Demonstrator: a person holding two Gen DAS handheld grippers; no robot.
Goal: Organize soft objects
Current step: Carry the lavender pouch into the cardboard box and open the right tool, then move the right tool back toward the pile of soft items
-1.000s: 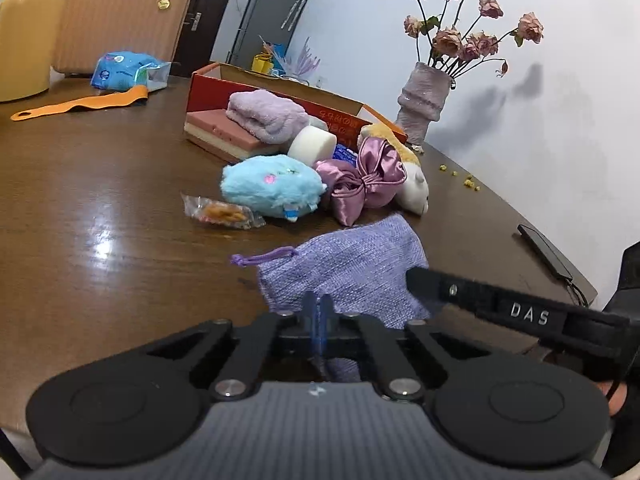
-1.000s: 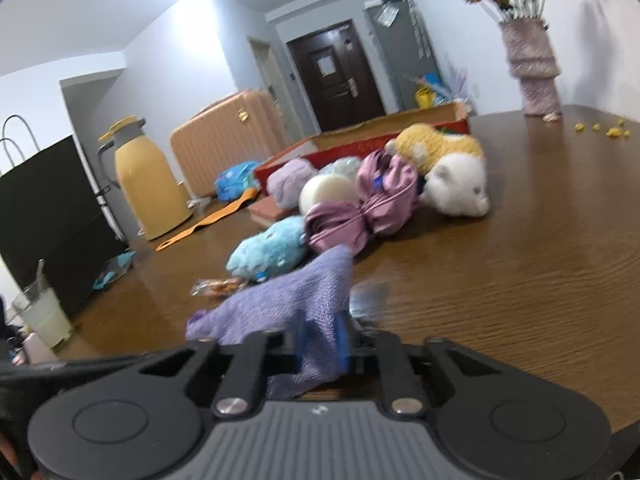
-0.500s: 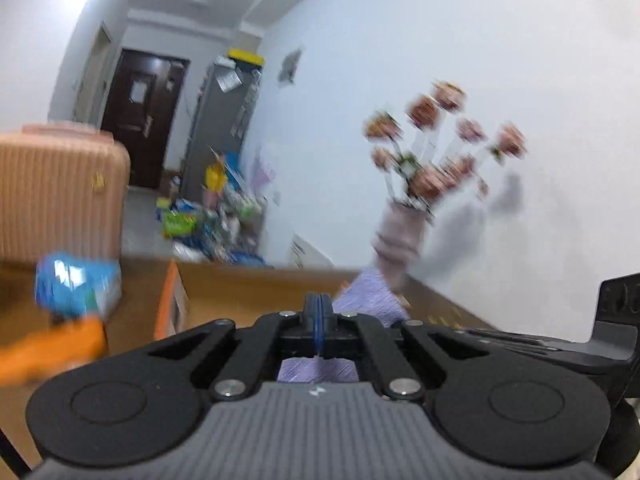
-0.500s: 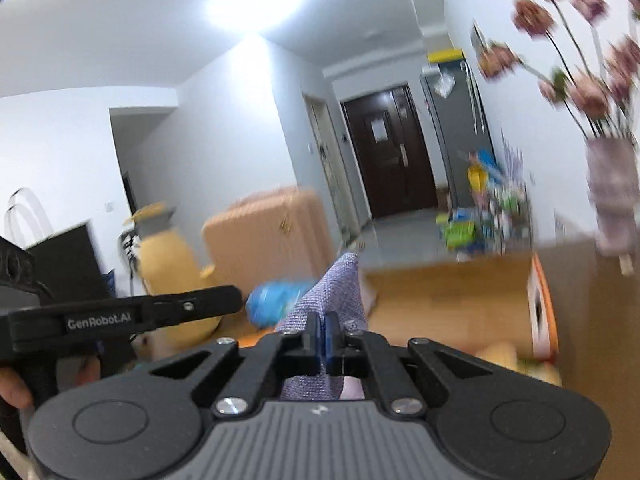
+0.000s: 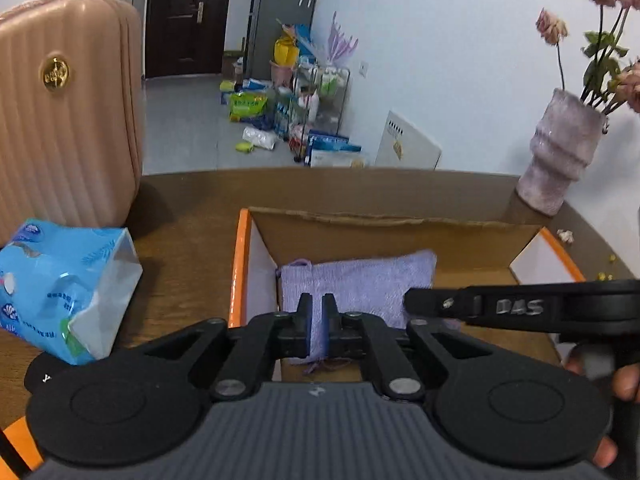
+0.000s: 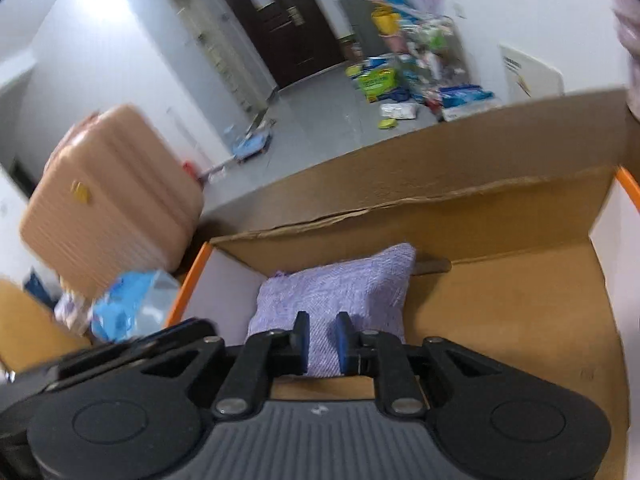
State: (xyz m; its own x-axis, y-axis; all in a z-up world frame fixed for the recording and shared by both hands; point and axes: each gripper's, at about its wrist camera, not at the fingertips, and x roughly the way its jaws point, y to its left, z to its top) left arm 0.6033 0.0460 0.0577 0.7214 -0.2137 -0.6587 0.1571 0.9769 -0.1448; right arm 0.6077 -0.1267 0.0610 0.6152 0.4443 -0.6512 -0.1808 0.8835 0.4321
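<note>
A lilac knitted drawstring pouch (image 5: 360, 284) lies in the left back corner of an open cardboard box (image 5: 400, 226) with an orange rim. My left gripper (image 5: 317, 312) is shut on the pouch's near edge, with fabric pinched between its fingers. My right gripper (image 6: 322, 332) sits over the same pouch (image 6: 336, 292). Its jaws are opening, and the fabric lies loose in the gap between them. The right tool's black side bar (image 5: 520, 306) crosses the left wrist view.
A pink ribbed suitcase (image 5: 60, 100) stands at the back left of the brown table (image 5: 180, 240). A blue tissue pack (image 5: 60, 288) lies left of the box. A grey vase (image 5: 560, 152) of dried roses stands at the back right. The box floor (image 6: 500, 320) right of the pouch is bare.
Both grippers lifted the pouch off the table's front and carried it over into the cardboard box. The right jaws have parted; the left stay pinched on it.
</note>
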